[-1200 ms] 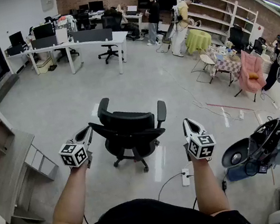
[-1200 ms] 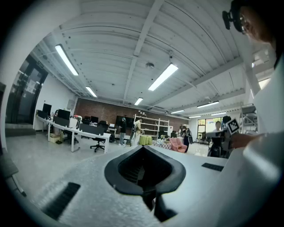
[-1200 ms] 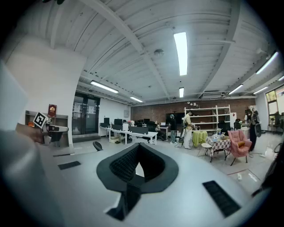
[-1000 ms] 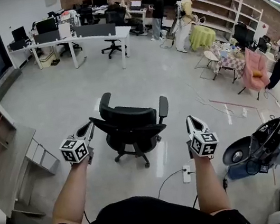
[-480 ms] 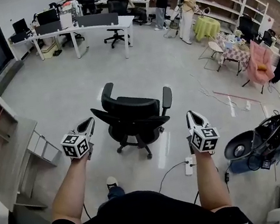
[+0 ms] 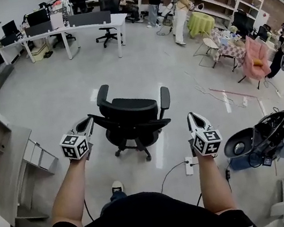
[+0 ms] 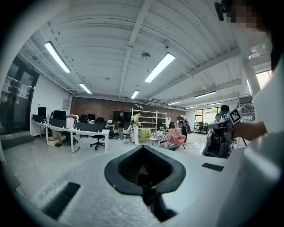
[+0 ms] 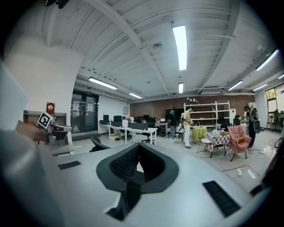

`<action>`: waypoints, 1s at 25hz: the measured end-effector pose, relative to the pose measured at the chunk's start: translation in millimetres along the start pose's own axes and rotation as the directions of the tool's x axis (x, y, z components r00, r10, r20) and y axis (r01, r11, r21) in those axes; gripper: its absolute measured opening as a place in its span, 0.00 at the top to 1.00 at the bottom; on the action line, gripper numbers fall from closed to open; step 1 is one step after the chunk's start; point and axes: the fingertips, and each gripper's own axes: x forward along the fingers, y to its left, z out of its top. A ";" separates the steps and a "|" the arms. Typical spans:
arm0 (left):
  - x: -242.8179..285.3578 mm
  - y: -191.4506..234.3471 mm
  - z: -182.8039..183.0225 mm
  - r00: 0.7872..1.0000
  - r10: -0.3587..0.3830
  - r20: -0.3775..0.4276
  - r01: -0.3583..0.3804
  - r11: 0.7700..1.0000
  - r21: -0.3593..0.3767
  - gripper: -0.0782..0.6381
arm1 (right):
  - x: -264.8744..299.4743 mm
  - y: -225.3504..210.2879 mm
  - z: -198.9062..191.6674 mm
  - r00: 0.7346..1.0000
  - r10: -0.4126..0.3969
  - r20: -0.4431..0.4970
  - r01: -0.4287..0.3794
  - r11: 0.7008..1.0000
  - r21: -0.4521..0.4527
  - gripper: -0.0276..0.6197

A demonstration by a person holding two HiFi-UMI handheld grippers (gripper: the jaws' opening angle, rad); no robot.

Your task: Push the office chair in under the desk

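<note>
Closest in, the person's forearms reach forward over the grey floor (image 6: 52, 99), one gripper in each hand. The left gripper (image 6: 87, 122) has its jaws pressed together with nothing between them, and so does the right gripper (image 6: 192, 118). Between the two, just ahead of them, stands the black office chair (image 6: 132, 118) on its castor base, its backrest turned toward the person and its two armrests on the far side. The left gripper's tip sits just beside the left edge of the backrest; whether it touches cannot be told. The right gripper stands apart from the chair's right side. A white power strip (image 6: 189, 166) lies on the floor near the right forearm. Well beyond the chair, across open floor, stands a long white table (image 6: 88, 24) with monitors on it.
</note>
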 end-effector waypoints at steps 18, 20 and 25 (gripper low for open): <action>60.8 190.9 9.5 0.998 -0.064 0.012 0.064 0.998 0.000 0.87 | 125.4 68.9 57.9 0.992 -0.113 0.056 0.114 0.993 -0.014 0.94; 65.3 206.8 8.0 0.997 -0.077 0.000 0.077 0.997 0.002 0.87 | 137.8 78.0 61.1 0.991 -0.122 0.059 0.123 0.992 -0.014 0.94; 82.1 224.5 11.6 0.990 -0.137 -0.024 0.138 0.990 0.036 0.87 | 151.4 91.9 62.8 0.985 -0.161 0.057 0.162 0.987 -0.017 0.94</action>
